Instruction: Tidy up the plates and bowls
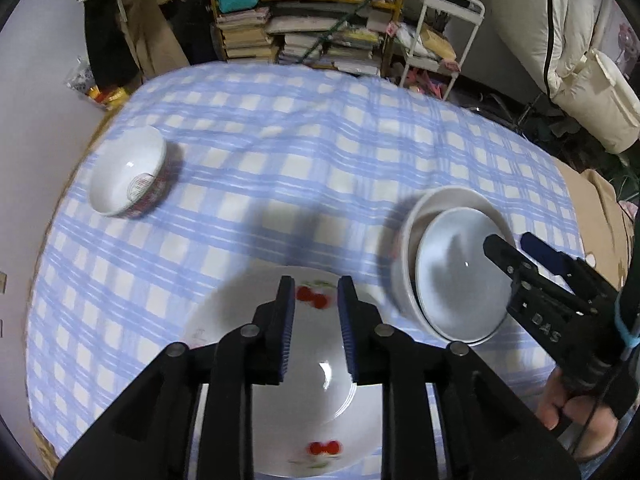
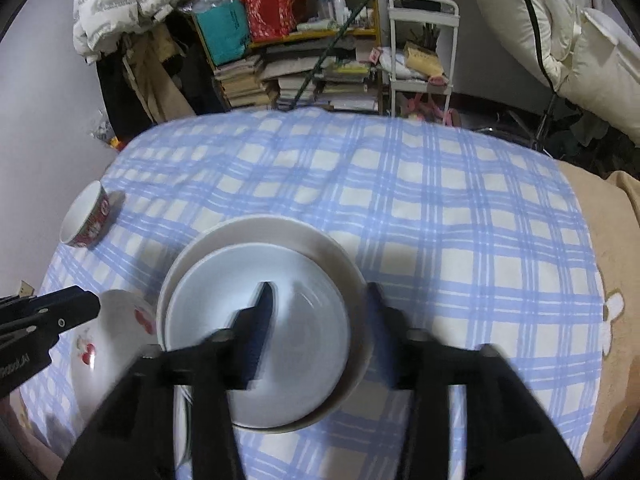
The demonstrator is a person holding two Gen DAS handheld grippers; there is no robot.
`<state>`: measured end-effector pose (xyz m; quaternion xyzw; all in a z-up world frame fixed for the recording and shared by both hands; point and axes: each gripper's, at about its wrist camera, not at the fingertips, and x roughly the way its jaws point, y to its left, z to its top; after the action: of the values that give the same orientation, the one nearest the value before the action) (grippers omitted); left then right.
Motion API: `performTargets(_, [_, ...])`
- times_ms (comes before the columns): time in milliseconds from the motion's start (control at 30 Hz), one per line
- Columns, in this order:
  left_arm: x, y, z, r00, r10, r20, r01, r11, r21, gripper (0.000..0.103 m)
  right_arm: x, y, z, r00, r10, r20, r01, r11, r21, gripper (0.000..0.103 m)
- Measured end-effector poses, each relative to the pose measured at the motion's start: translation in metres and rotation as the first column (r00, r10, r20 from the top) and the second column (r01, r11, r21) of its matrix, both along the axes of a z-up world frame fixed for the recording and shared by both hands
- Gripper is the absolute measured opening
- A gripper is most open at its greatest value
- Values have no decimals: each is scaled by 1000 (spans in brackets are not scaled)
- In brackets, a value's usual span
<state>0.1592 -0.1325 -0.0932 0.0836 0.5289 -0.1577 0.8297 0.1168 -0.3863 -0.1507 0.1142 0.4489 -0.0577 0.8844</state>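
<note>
While the left hand-held gripper [image 1: 316, 296] hangs over the cherry-printed plate [image 1: 280, 380] with its jaws a little apart and nothing between them, the right hand-held gripper [image 2: 320, 300] stands spread wide over the nested bowls, one finger [image 2: 262, 312] above the inner pale bowl [image 2: 256, 332] and the other outside the rim (blurred, so contact is hard to judge). That pale bowl sits inside a larger cream bowl [image 2: 280, 232] on the blue checked cloth [image 2: 440, 240] covering the desk. Just left of the stack lies the plate, flat on the cloth. A red-patterned bowl [image 1: 128, 172] rests well apart at the far left, upright. A bare hand [image 1: 576, 412] grips the right tool.
</note>
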Motion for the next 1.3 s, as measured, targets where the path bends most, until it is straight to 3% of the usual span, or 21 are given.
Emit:
performTargets(100, [2, 15, 9, 999, 19, 49, -20, 1000, 22, 45, -1, 10, 11, 998, 36, 43, -35, 999, -8, 64])
performTargets(300, [12, 42, 22, 997, 27, 67, -30, 999, 43, 53, 11, 34, 26, 993, 85, 84, -86, 996, 15, 89])
performTargets(367, [16, 50, 26, 996, 40, 81, -45, 997, 58, 71, 18, 48, 33, 988, 118, 102, -118, 993, -3, 95])
performTargets(400, [18, 56, 29, 995, 49, 90, -55, 997, 63, 74, 21, 54, 36, 985, 135, 108, -135, 991, -11, 97])
performTargets(667, [52, 108, 35, 980, 147, 131, -159, 984, 85, 81, 58, 109, 62, 952, 265, 154, -258, 964, -65, 98])
performTargets(833, [81, 149, 24, 966, 242, 95, -249, 966, 68, 81, 86, 137, 67, 938, 301, 174, -294, 954, -62, 101])
performTargets(1100, [118, 193, 3, 944, 322, 73, -326, 944, 57, 81, 137, 177, 53, 924, 351, 149, -345, 936, -70, 101])
performTargets(1300, [143, 202, -18, 950, 310, 45, -312, 949, 50, 81, 168, 201, 31, 927, 361, 106, -358, 933, -43, 101])
